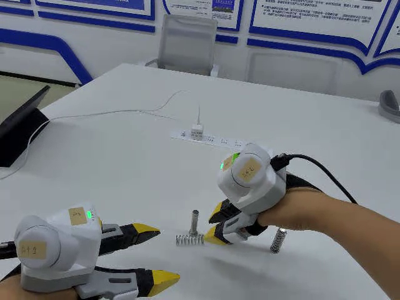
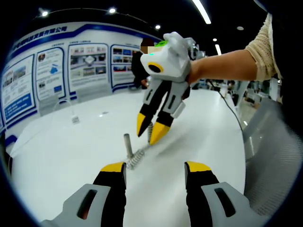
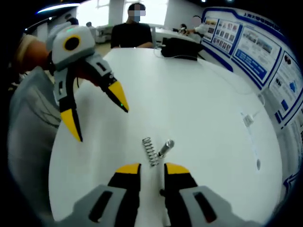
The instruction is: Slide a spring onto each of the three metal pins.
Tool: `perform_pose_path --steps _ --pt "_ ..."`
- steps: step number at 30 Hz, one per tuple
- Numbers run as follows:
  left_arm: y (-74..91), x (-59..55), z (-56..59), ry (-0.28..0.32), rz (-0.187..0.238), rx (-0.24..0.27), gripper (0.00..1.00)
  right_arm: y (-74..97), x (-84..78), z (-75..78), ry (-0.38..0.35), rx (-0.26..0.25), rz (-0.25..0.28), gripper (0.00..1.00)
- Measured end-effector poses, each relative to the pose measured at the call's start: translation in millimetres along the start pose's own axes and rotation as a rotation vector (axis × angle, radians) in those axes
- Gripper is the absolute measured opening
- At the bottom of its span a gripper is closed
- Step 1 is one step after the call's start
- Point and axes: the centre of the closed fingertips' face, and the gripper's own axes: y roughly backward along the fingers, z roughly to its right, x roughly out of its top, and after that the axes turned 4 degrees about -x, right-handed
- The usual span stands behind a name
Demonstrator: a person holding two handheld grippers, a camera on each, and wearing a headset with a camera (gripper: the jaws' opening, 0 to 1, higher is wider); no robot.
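Observation:
A bare metal pin [image 1: 194, 222] stands upright on the white table [image 1: 125, 162]. A loose spring [image 1: 187, 239] lies flat at its foot. My right gripper [image 1: 214, 227] is open by a narrow gap, its lower tip at the spring's right end. In the right gripper view the spring [image 3: 150, 151] and the pin [image 3: 165, 148] lie just ahead of the right gripper [image 3: 152, 169]. A second pin [image 1: 278, 240] wearing a spring stands to the right, beside the hand. My left gripper [image 1: 156, 254] is wide open and holds nothing, to the left of the spring [image 2: 136, 157].
A white power strip [image 1: 203, 136] with a plug and thin cable lies mid-table. A black screen [image 1: 19, 128] stands at the left edge. A grey chair [image 1: 187, 44] is behind the table. A person [image 3: 132, 28] stands at the far side.

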Motion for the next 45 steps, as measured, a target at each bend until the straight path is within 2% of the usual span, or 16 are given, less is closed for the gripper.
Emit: perform_pose_path --steps 7,18,30,37,45 --pt "-1.5 -1.6 1.0 0.002 -0.006 -0.005 0.5 -11.7 -0.9 0.0 -0.001 0.012 -0.009 0.18" --pt "0.3 -3.4 -3.3 0.01 -0.006 0.003 0.49 -26.7 -6.3 1.0 0.004 0.029 -0.031 0.16" --pt "-0.3 -6.2 -5.2 0.017 -0.01 0.005 0.49 -31.2 -11.1 -5.2 0.027 0.051 -0.049 0.14" --pt "-0.6 -7.1 -4.3 0.018 -0.014 0.003 0.48 -33.2 -15.7 -13.8 0.049 0.071 -0.077 0.13" --pt "0.0 -7.8 -3.3 0.015 -0.018 0.004 0.48 -32.8 -14.7 -17.5 0.047 0.077 -0.086 0.12"
